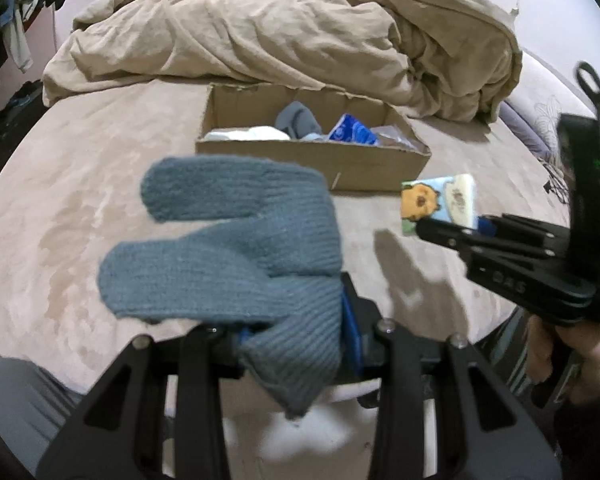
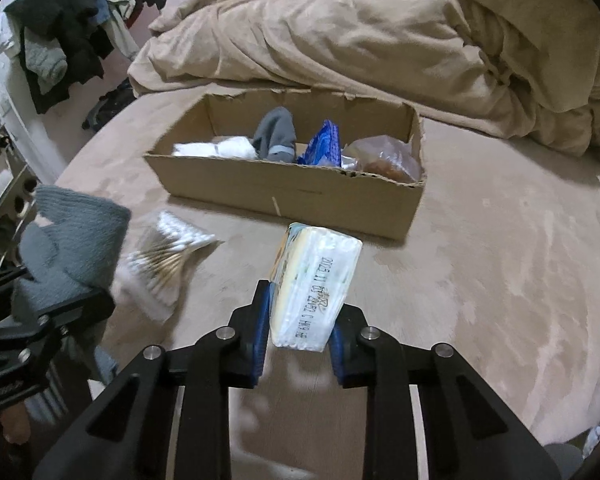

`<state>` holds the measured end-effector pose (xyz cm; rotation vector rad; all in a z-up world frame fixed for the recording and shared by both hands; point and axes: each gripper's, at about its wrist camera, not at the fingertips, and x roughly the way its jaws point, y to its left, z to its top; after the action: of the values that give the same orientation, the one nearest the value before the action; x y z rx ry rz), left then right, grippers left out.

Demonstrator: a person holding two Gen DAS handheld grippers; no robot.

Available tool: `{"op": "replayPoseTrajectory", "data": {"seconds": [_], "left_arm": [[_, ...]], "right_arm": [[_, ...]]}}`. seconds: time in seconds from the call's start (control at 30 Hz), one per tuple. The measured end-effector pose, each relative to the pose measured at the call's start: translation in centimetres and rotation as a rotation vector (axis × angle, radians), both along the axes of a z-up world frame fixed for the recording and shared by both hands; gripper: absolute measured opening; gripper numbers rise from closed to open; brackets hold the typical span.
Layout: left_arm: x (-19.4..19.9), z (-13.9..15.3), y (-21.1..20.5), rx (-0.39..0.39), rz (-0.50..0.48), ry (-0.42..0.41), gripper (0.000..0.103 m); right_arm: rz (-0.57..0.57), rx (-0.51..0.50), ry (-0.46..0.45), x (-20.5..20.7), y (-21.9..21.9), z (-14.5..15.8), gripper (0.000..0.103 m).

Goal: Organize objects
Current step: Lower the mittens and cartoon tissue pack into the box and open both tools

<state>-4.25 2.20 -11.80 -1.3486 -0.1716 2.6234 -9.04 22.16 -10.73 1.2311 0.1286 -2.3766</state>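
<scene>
We see a bed [image 2: 500, 240] covered in a beige sheet, with a rumpled tan duvet [image 2: 340, 32] heaped along its far side. In front of the duvet sits an open cardboard box [image 2: 284, 192] holding white cloth, a grey sock [image 2: 276, 136], a blue packet [image 2: 324, 148] and a clear bag with something brown inside. Dark clothes [image 2: 64, 40] hang at the far left (off the bed).

Our left claw [image 1: 300, 332] is clamped on a grey-blue knitted glove [image 1: 228, 248], held up above the sheet, its fingers pointing left. Our right claw [image 2: 300, 340] is squeezed around a small pack of tissues [image 2: 316, 284], printed with a cartoon animal on one face, lifted just short of the box's near wall.

A clear bag of cotton swabs [image 2: 168, 256] lies on the sheet between the two claws, near the box's left front corner.
</scene>
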Motion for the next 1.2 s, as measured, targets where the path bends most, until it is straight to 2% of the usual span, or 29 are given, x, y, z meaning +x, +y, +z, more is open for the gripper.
{"op": "replayPoseTrajectory", "data": {"seconds": [0.33,0.77,1.0,1.2], "left_arm": [[2.4,4.2,-1.5,0.013,0.035,0.028,0.037],[1.4,11.4,-2.0,0.008,0.027,0.163,0.037],[-1.6,13.8,-2.4,0.000,0.028,0.245,0.038],[-6.7,12.9,-2.3,-0.021,0.009,0.257,0.038]], "right_arm": [[0.052,-0.029,0.016,3.8,0.6,4.5,0.027],[0.047,-0.060,0.140,4.3,1.9,11.6,0.027],[0.033,-0.084,0.206,2.0,2.0,13.5,0.027],[0.054,-0.107,0.221,-3.4,0.5,12.8,0.027]]}}
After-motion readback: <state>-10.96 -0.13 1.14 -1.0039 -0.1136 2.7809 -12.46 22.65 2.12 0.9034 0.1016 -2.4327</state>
